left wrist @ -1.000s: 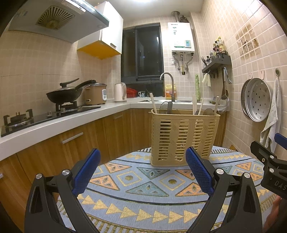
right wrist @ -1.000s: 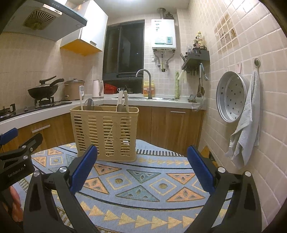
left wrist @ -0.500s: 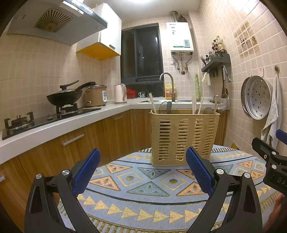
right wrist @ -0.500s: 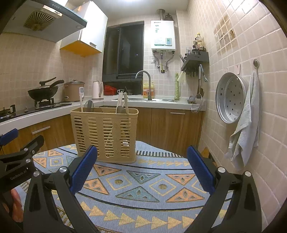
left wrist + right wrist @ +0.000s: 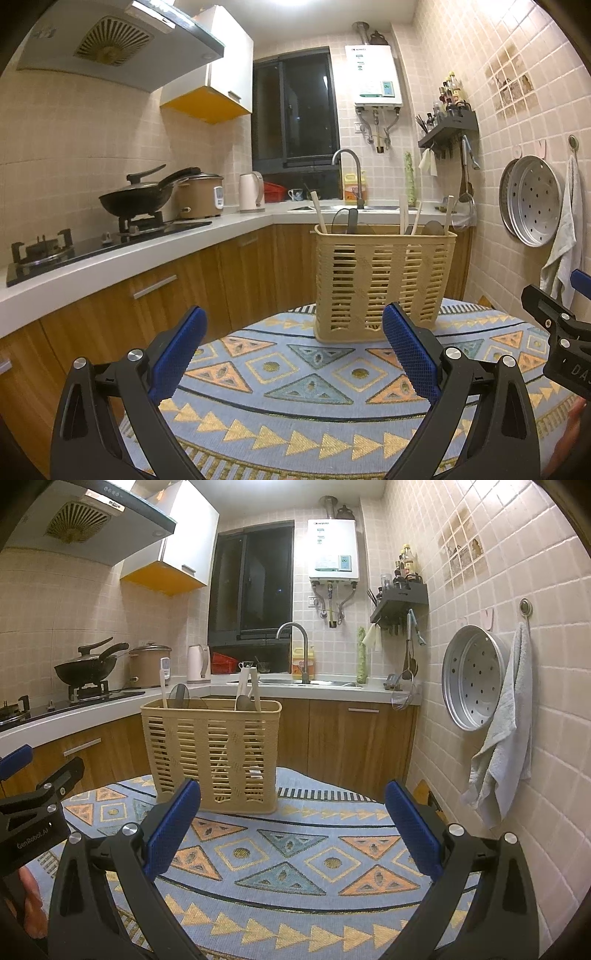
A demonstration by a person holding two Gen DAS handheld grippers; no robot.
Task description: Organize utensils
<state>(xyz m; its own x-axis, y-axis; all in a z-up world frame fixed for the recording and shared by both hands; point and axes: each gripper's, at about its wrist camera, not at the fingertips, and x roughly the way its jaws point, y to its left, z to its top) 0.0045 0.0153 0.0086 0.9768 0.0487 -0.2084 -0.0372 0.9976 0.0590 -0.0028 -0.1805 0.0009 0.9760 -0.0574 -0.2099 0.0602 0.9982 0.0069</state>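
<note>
Left wrist view: slotted beige basket standing upright on patterned worktop cloth, toward the far edge, square ahead of left tongs. Left tongs spread wide, nothing between the blue pads; same for right tongs in the right wrist view, parted and empty, held short of the basket with the basket off to their left side. Utensils already upright inside the basket, handles and heads clear of the rim, presumably so each can be picked from above. Grouped in two clusters, one toward each end, suggesting divided compartments, though partitions not confirmed through the slots. Count from left wrist view: roughly three items at the left end, including one pale stick-like handle and dark flat-headed pieces; roughly four at the right end; exact total uncertain owing to overlap. Baskets: one. Tongs: two. No loose utensils seen on the cloth. Consistent either with sorting complete or with re-sorting between compartments pending.
</note>
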